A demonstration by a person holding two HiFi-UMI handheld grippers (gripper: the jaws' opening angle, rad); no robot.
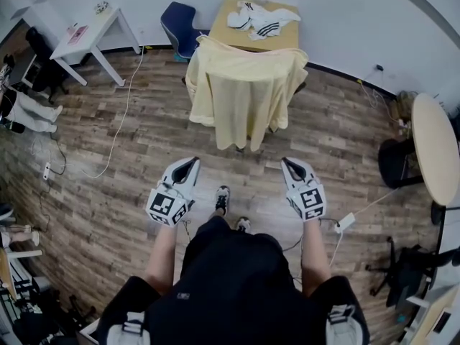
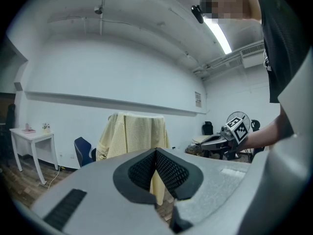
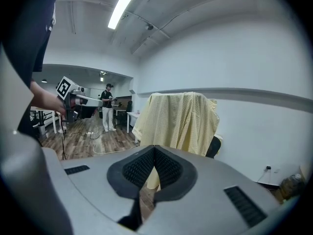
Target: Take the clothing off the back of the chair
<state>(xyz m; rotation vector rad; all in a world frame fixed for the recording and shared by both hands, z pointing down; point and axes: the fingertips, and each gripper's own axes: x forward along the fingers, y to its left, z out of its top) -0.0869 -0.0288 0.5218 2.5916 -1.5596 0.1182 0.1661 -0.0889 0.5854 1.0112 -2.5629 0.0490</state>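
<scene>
Facing the yellow shirt, the person seems at the approach step: left claw and right claw closed, empty, well short of it; next, opening at its shoulders.

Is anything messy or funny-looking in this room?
A little. On the wooden table by the wall, white clothing with black stripes lies in a crumpled heap, not folded. The yellow garment is draped with its hem hanging uneven. A white cable trails loose across the floor.

Bright ceiling tube light, fisheye edges
</scene>
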